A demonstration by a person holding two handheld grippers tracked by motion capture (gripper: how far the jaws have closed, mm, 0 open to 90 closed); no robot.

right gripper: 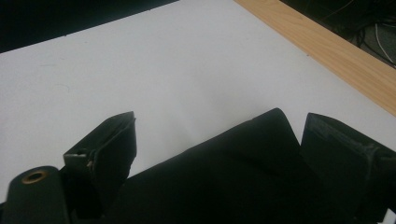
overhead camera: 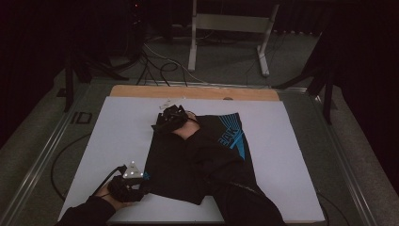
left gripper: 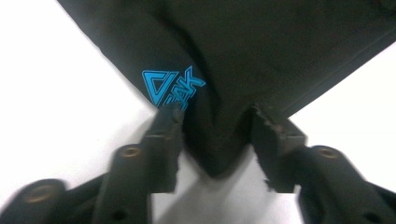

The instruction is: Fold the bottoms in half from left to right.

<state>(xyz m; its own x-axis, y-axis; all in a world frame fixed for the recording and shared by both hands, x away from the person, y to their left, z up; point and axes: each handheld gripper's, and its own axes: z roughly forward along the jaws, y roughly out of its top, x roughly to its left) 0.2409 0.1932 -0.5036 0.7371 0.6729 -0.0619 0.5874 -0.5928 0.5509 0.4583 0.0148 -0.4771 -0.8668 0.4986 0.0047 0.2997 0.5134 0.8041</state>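
Left hand-held gripper (overhead camera: 142, 184) at lower left of the high view, jaws straddling the near corner of the black garment (overhead camera: 197, 155); in the left gripper view that corner (left gripper: 219, 154) bunched between the two jaws, both pads apparently touching the fabric at its sides, so probably pinching the corner, though firmness of the hold not certain. Right hand-held gripper (overhead camera: 162, 121) near the middle of the frame, at the garment's far left corner; in the right gripper view jaws apart, a rounded fold of black cloth (right gripper: 243, 158) lying between them, right pad close against it, left pad clear of it: released, not yet clamped.

Garment spread flat on the white worktop (overhead camera: 117, 132), centre of the high view, blue printed lettering (overhead camera: 234, 134) toward its upper right, a smaller blue logo (left gripper: 172, 88) beside the left corner. Soft, light, limp; likely to sag and fold under its own weight, slide easily over the smooth sheet, no risk of breakage. Best taken at corners or hems, pinching a doubled edge rather than a single layer.

Left forearm entering from the bottom left, hand low and level. Right arm, dark-sleeved, stretched diagonally across the cloth from the bottom centre, wrist angled forward and down.
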